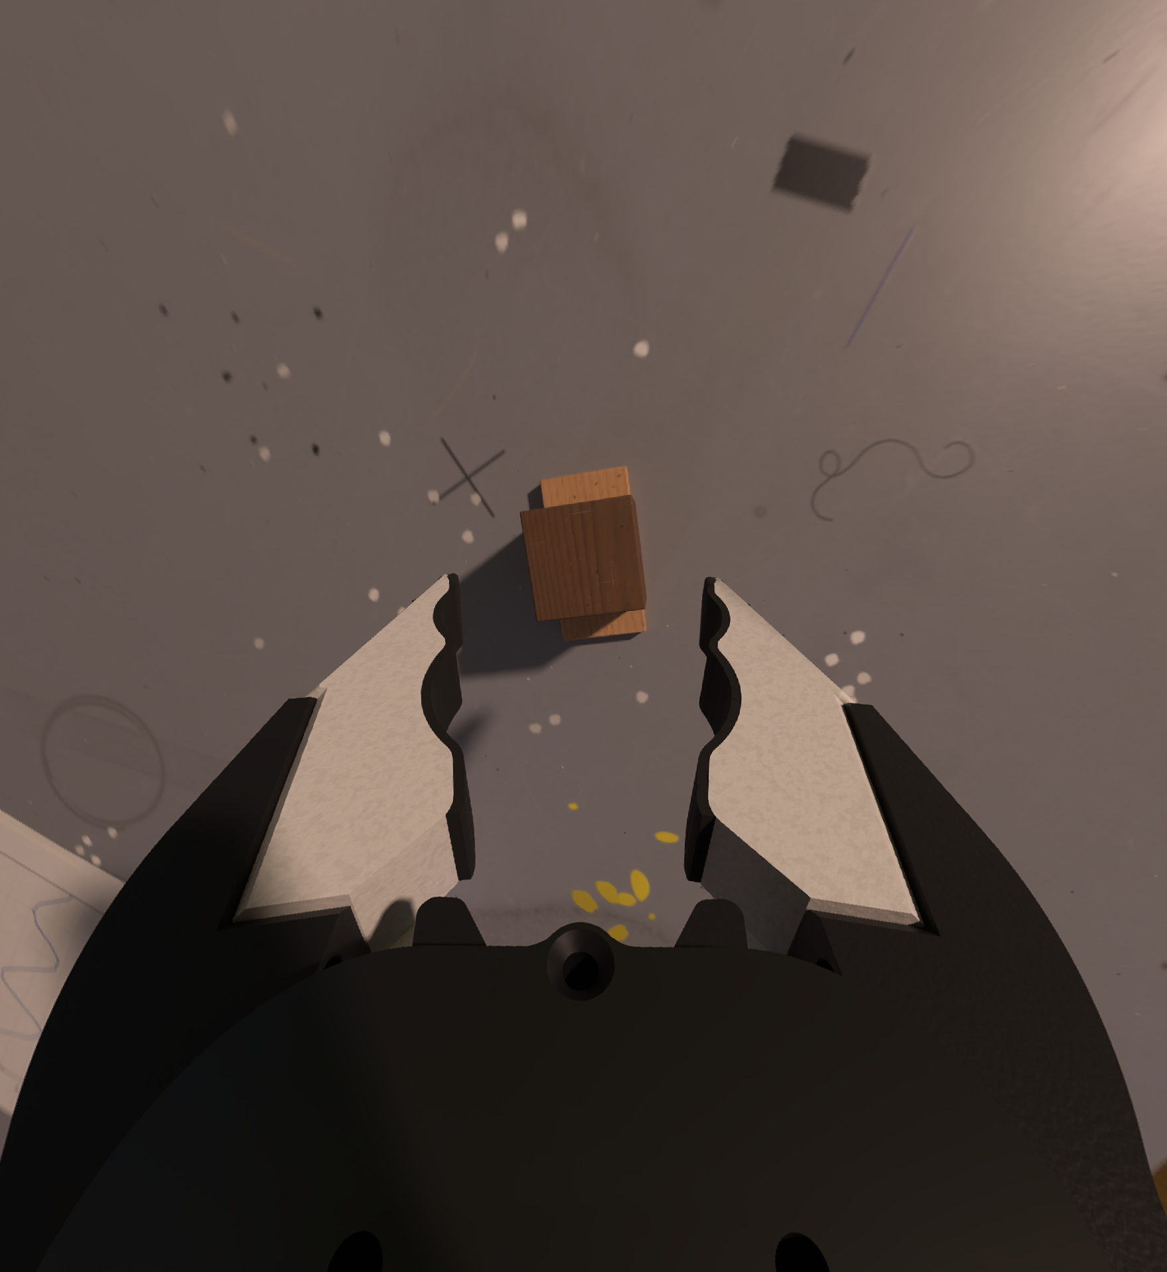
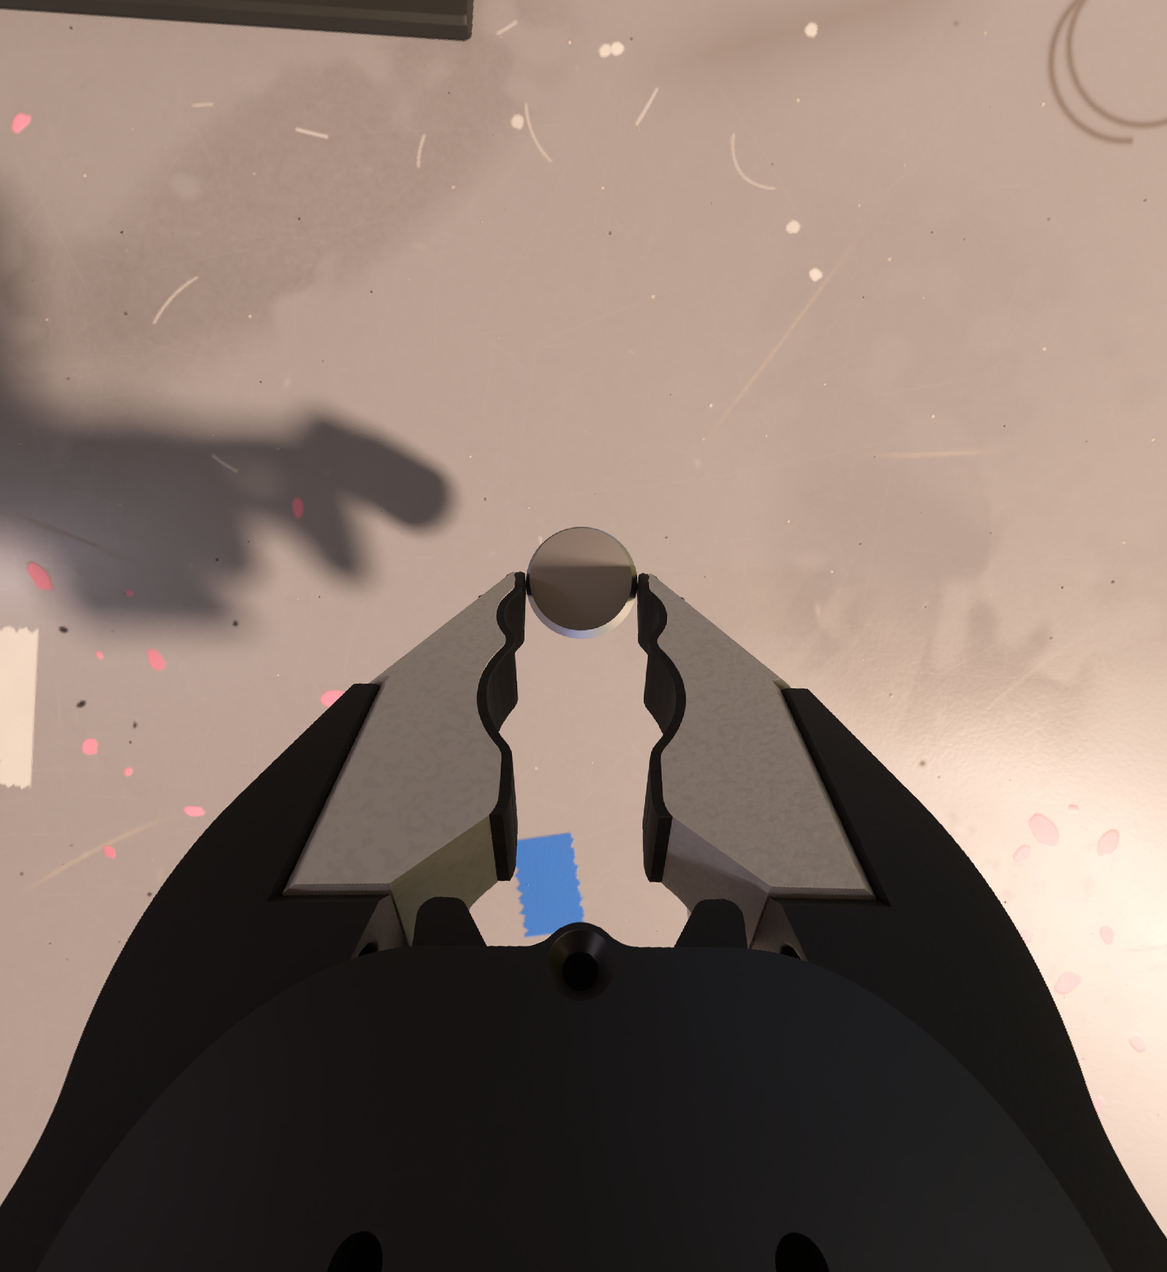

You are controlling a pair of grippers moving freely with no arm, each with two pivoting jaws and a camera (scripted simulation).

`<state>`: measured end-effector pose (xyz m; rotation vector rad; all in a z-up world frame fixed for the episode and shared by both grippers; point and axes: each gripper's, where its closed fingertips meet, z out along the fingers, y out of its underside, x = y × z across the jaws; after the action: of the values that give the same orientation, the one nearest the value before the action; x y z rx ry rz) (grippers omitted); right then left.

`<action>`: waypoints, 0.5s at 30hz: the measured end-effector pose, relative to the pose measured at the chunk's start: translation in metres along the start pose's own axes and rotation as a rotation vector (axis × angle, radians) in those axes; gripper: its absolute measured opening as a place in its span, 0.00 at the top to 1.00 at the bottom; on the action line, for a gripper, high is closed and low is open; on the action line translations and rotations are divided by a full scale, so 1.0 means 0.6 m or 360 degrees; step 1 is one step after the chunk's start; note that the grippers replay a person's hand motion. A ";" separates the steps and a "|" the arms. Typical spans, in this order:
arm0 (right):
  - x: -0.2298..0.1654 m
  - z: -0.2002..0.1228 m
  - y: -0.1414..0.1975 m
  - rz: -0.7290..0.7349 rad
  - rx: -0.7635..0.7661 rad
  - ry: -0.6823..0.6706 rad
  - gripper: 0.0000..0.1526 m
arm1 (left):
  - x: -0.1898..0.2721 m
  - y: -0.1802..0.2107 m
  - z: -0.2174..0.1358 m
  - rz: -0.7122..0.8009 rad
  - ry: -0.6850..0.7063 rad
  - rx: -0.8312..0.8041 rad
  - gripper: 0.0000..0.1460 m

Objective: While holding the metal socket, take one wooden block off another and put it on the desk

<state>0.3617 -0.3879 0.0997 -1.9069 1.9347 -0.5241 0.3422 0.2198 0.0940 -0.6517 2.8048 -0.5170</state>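
Note:
In the left wrist view a dark brown wooden block (image 1: 584,557) lies on top of a lighter wooden block (image 1: 586,483), whose ends stick out at the far and near sides. They rest on the grey desk (image 1: 292,275). My left gripper (image 1: 581,588) is open and empty, above the stack, with its fingertips on either side of the blocks' near end. In the right wrist view my right gripper (image 2: 581,585) is shut on a round metal socket (image 2: 581,581), held at the fingertips above the desk (image 2: 842,413).
A sheet of paper (image 1: 9,929) lies at the lower left of the left wrist view and a dark patch (image 1: 821,172) lies farther off. In the right wrist view there is a blue tape strip (image 2: 550,884), a pale tape strip (image 2: 8,705) and a dark slab's edge (image 2: 257,17) at the top.

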 end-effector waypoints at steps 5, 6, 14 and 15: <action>0.002 0.002 0.003 0.0012 -0.0012 -0.0016 0.79 | -0.010 0.024 0.053 -0.0121 -0.0023 -0.0327 0.52; 0.002 0.002 0.004 0.0014 -0.0017 -0.0020 0.79 | -0.008 0.026 0.060 -0.0141 0.0000 -0.0359 0.52; 0.003 0.008 0.009 0.0019 -0.0049 -0.0043 0.79 | 0.005 0.048 0.099 -0.0297 0.0167 -0.0569 0.68; 0.002 0.008 0.010 0.0018 -0.0053 -0.0045 0.79 | 0.005 0.049 0.100 -0.0303 0.0176 -0.0573 0.68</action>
<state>0.3592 -0.3893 0.0924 -1.9122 1.9465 -0.4618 0.3455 0.2259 0.0278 -0.9958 2.9854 -0.0753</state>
